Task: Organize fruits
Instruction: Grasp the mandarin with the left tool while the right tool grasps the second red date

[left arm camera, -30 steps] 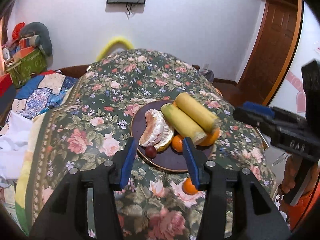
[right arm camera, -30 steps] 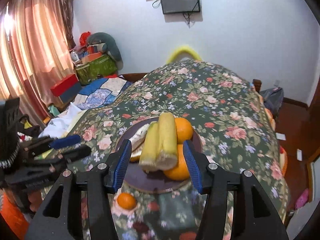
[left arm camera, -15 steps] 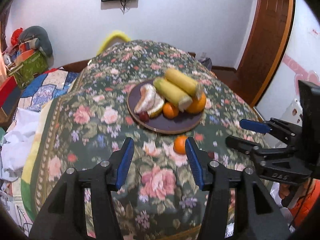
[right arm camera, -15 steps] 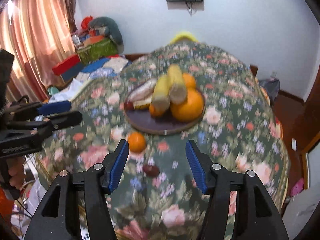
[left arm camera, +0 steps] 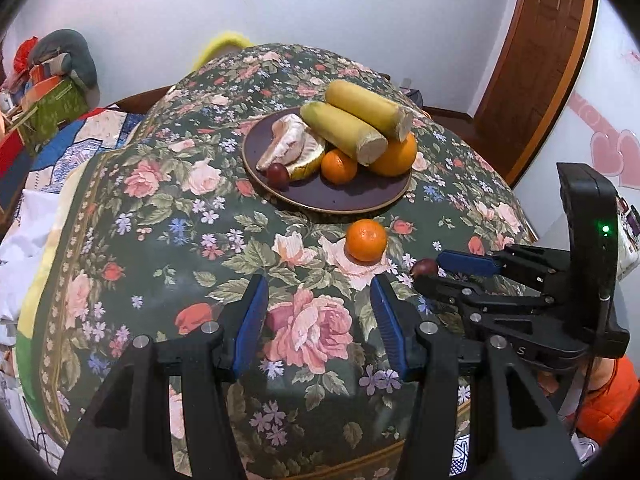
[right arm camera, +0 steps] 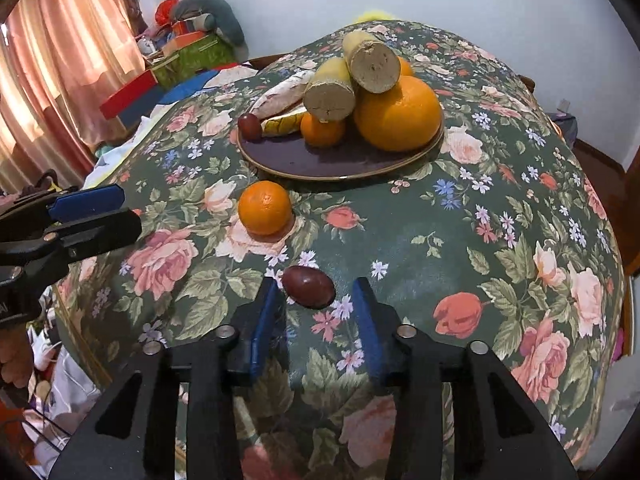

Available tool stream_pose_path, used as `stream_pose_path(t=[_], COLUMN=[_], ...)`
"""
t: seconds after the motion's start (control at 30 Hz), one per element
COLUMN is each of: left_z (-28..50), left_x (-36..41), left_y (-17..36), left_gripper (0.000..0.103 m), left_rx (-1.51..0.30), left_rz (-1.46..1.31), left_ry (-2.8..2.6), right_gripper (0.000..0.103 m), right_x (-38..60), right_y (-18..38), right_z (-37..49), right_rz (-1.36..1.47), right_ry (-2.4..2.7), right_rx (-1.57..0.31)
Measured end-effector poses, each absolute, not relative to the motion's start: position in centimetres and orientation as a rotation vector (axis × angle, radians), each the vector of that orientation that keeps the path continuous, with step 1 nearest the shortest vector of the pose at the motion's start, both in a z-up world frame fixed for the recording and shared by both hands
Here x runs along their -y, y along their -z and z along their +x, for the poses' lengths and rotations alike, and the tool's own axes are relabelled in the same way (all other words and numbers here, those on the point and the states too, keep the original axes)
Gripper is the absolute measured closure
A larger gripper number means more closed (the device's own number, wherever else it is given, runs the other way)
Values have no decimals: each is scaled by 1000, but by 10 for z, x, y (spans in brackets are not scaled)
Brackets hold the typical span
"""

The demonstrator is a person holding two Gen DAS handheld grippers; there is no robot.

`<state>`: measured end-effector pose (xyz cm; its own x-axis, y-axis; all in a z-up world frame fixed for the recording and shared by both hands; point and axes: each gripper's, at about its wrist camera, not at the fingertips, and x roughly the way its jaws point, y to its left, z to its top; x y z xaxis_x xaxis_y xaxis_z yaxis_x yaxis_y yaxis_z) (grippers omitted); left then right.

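A dark plate (left arm camera: 344,196) (right arm camera: 340,160) on the floral table holds two yellow corn cobs (left arm camera: 344,132) (right arm camera: 370,64), pomelo segments (left arm camera: 288,144), a big orange (right arm camera: 398,118), a small mandarin (left arm camera: 339,166) (right arm camera: 322,128) and a dark red fruit (left arm camera: 278,174) (right arm camera: 250,126). A loose mandarin (left arm camera: 366,239) (right arm camera: 265,208) and a loose dark red fruit (right arm camera: 308,286) (left arm camera: 426,267) lie on the cloth in front of the plate. My right gripper (right arm camera: 316,304) (left arm camera: 428,274) is open, its jaws either side of the dark fruit. My left gripper (left arm camera: 318,308) (right arm camera: 116,212) is open and empty, short of the mandarin.
The round table has a floral cloth (left arm camera: 312,320) that drops away at the near edge. Boxes and bedding (right arm camera: 180,52) are piled at the far left by a curtain (right arm camera: 60,64). A wooden door (left arm camera: 532,60) stands at the right.
Both grippers have pulled back from the plate and dropped lower toward the table's near side. The right gripper now sits at the loose dark fruit.
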<state>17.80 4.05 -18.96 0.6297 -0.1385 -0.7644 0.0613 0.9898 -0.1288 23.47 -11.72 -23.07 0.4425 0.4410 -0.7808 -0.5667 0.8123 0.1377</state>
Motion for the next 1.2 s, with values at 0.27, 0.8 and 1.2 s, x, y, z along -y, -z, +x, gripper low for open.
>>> stream_pose_path(t=[0.27,0.8,1.2], left_z=[197,247,241], left_x=[-27,5,0], left_y=[201,230,216], left_gripper=[52,69,70], left_rx=[-910,-973,-927], left_rz=[-93,-55,-48], left_ry=[159,187,171], right_gripper=[84,84,84], right_x=[118,160,162], right_y=[229,202,195], right_z=[232,251,258], right_rz=[-130,-55,-50], right_ry=[-665,-597,-599], right_rx=[-913,-848,-833])
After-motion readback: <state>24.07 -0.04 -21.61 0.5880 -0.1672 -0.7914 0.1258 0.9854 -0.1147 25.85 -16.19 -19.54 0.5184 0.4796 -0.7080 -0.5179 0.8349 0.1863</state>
